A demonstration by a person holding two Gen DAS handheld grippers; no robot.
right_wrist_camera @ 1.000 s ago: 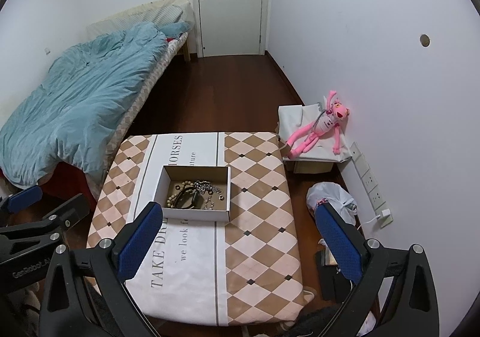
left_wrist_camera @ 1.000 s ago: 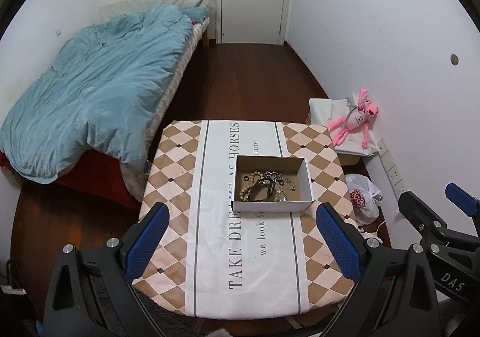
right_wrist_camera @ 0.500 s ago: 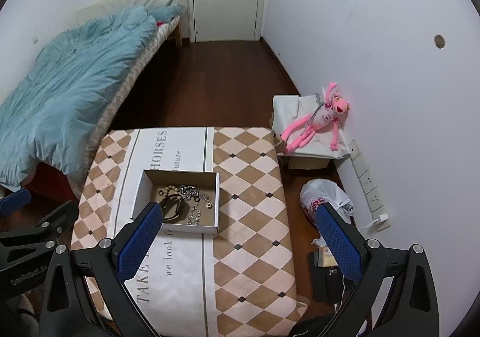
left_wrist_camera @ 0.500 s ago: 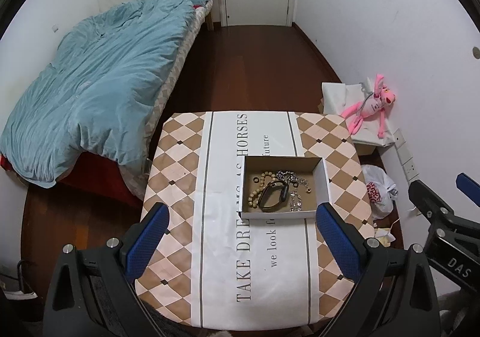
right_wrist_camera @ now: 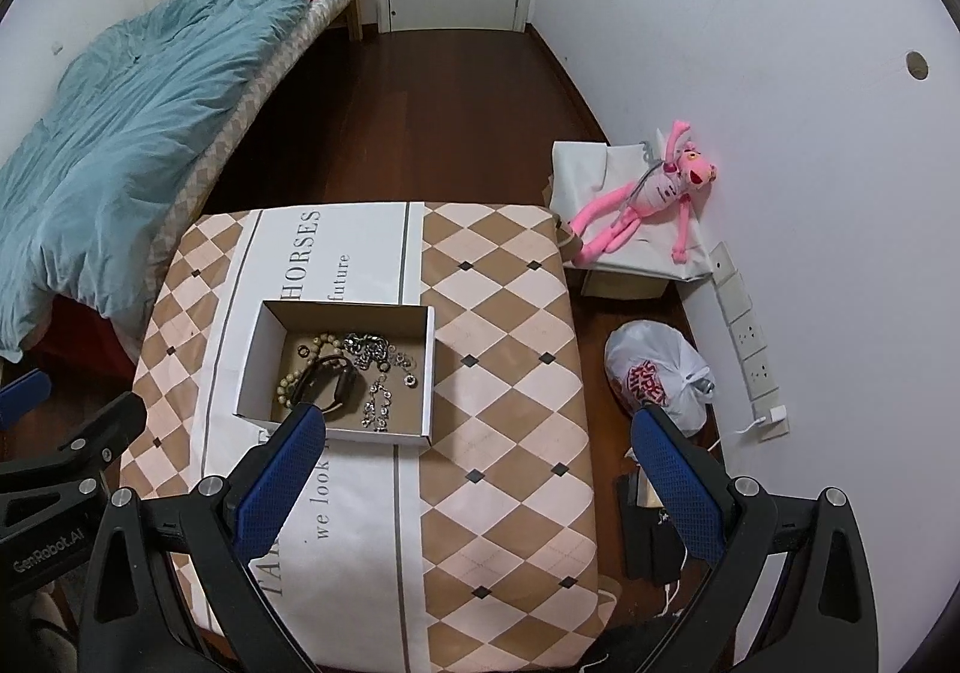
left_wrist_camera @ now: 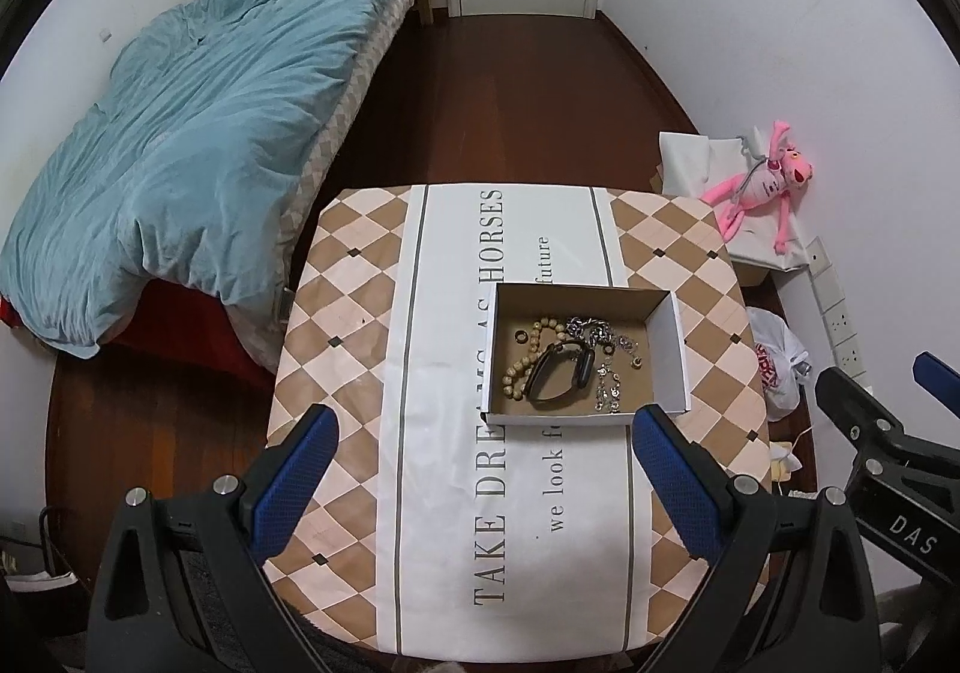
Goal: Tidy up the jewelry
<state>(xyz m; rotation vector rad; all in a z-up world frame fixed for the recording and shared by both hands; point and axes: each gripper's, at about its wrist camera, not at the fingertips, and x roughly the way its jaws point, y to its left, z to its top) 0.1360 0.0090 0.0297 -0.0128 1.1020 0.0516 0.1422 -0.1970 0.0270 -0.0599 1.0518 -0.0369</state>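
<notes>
— What's the box [left_wrist_camera: 666, 340] made of?
— Matt cardboard, white outside, brown inside. At its nine o'clock lie wooden-looking beads [left_wrist_camera: 528, 349]; at three, shiny metal chains [left_wrist_camera: 606, 367].
— And the band [left_wrist_camera: 561, 373]?
— Smooth black, slightly glossy.
— The tablecloth [left_wrist_camera: 360, 325]?
— Matt printed cloth. The floor [left_wrist_camera: 516, 91] is glossy dark wood; the finger pads [left_wrist_camera: 291, 484] are textured blue.

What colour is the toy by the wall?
The toy is pink; the right wrist view shows it best.
</notes>
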